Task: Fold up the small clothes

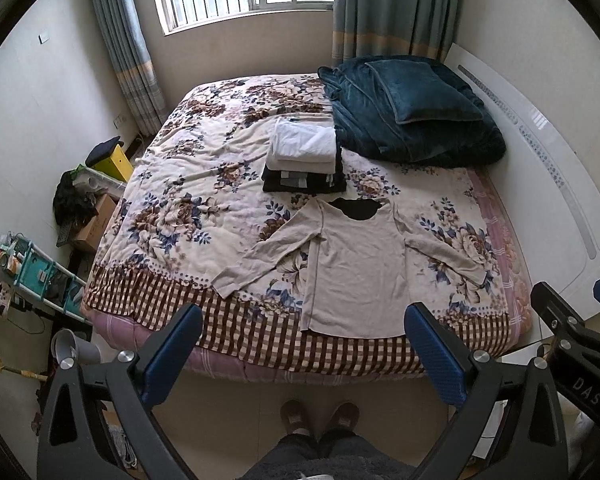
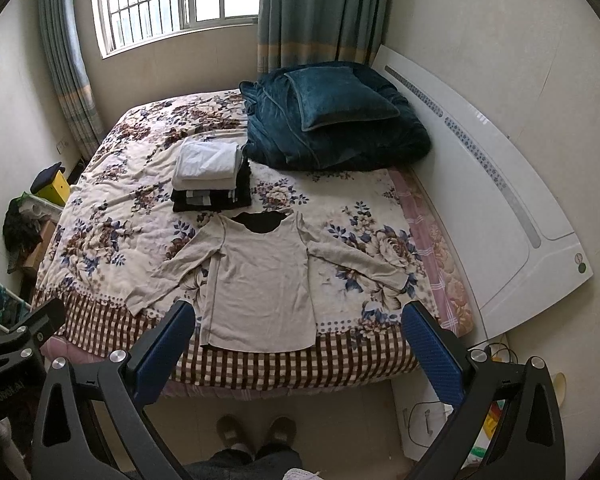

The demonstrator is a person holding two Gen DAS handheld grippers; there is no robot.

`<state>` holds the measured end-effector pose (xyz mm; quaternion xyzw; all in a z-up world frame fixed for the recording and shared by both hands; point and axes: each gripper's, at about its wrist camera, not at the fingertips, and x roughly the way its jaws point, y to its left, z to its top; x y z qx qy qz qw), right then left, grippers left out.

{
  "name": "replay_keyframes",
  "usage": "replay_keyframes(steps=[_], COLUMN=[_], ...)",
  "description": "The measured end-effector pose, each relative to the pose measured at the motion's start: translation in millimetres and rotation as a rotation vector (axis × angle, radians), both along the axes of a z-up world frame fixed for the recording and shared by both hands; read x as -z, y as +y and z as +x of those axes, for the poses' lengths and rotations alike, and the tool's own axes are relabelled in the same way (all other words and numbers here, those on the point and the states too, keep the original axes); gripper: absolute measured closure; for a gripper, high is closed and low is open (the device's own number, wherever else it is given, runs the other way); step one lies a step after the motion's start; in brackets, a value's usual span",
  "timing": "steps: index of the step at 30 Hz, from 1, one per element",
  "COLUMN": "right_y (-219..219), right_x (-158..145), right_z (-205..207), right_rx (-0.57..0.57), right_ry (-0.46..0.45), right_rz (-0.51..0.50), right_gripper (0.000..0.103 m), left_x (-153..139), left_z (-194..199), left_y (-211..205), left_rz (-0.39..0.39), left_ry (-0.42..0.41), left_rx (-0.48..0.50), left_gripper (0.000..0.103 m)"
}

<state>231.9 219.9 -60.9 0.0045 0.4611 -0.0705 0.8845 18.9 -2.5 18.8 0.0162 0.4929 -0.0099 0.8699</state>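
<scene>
A beige shirt (image 1: pixel 356 268) lies flat on the bed (image 1: pixel 172 208), sleeves spread, its hem at the near edge. It lies beyond the jaws of both grippers and touches neither. The left gripper (image 1: pixel 304 352) and right gripper (image 2: pixel 300 348) hover side by side above the floor at the bed's near edge, tilted down toward the shirt, jaws spread wide and empty. A folded stack (image 1: pixel 304 160) sits just beyond the collar.
</scene>
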Motion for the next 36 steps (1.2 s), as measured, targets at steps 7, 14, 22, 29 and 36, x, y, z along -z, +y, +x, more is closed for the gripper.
replay_keyframes(steps=[7,14,22,29,36], right_y=[0,-2,-6,-5,-5], right_x=[8,5,-3,1,1], right_z=[-9,-5,8,-8,-9], right_rx=[-0.003,-0.005,-0.002,-0.002,0.0], right_ry=[0.003,0.002,-0.005,-0.005,-0.006], right_rz=[-0.002,-0.004,-0.003,-0.003,-0.004], right_gripper=[0.0,0.0,0.0,0.0,0.0], left_x=[0,-3,-13,-14,-15], left_z=[-1,4,11,10,9], left_y=[0,-3,-6,-6,-6], left_rz=[0.001,-0.001,-0.004,-0.005,-0.007], left_ry=[-0.003,-0.008,-0.018,-0.024,-0.029], left_rx=[0.001,-0.001,0.0,0.0,-0.001], left_gripper=[0.0,0.0,0.0,0.0,0.0])
